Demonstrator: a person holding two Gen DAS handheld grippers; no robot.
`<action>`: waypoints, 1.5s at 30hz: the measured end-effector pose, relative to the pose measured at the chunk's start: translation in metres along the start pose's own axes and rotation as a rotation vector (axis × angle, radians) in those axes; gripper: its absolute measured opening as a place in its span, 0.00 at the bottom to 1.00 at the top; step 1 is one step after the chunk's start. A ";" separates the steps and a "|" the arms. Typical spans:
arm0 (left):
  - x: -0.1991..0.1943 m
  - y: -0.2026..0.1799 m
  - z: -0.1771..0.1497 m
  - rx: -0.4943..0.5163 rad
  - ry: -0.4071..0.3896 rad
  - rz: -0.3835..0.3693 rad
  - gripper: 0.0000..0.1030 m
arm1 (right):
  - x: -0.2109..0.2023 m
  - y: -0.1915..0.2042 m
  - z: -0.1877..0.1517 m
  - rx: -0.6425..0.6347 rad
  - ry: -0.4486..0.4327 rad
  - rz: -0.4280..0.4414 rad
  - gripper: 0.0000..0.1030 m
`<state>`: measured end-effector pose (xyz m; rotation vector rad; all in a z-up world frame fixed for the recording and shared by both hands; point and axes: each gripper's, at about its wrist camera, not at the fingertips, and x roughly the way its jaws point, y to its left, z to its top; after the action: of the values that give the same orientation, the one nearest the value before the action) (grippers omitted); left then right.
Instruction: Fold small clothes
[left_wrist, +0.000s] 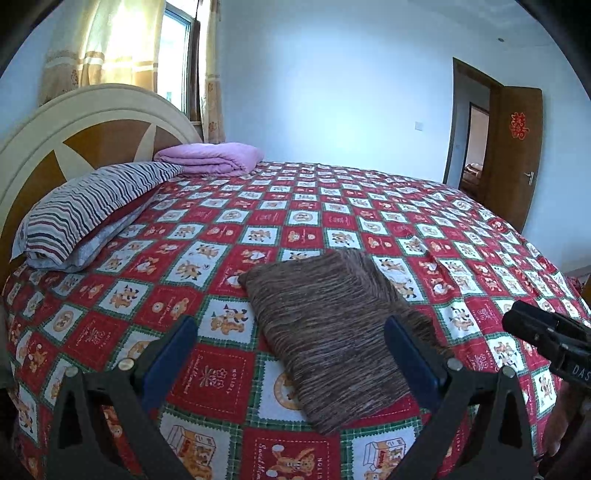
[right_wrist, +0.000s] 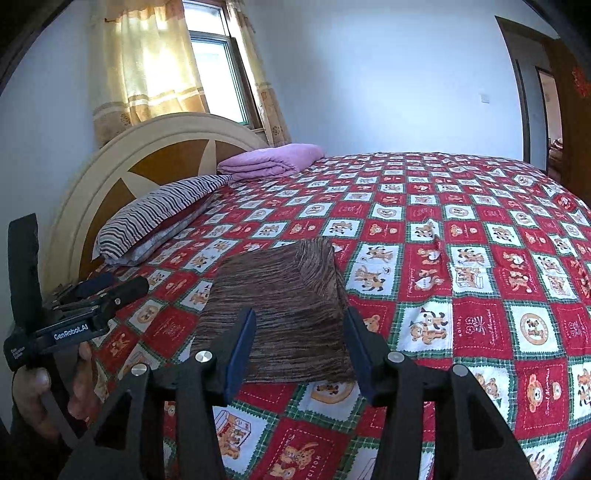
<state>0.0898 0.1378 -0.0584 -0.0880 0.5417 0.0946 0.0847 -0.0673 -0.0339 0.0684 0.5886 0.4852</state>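
Left gripper (left_wrist: 291, 354) held wide open, above the red patchwork bedspread (left_wrist: 229, 387). Folded brown striped garment (left_wrist: 325, 332) lies flat between its blue fingers (left_wrist: 170, 354). Right gripper (left_wrist: 546, 336) beside it, state unclear.

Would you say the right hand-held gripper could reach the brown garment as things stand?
Probably yes: the right hand-held gripper is open just above the near edge of the brown garment, and nothing lies between them.
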 end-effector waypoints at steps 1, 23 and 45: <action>-0.001 -0.001 0.000 0.003 -0.002 -0.001 1.00 | -0.001 0.001 -0.001 -0.001 -0.001 0.002 0.49; -0.001 -0.011 -0.003 0.021 0.002 -0.002 1.00 | -0.009 0.005 -0.007 -0.009 -0.009 0.009 0.50; -0.009 -0.017 0.001 0.054 -0.009 -0.024 1.00 | -0.032 0.009 -0.003 -0.033 -0.117 -0.019 0.51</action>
<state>0.0848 0.1209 -0.0517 -0.0417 0.5338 0.0575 0.0565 -0.0743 -0.0181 0.0591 0.4664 0.4694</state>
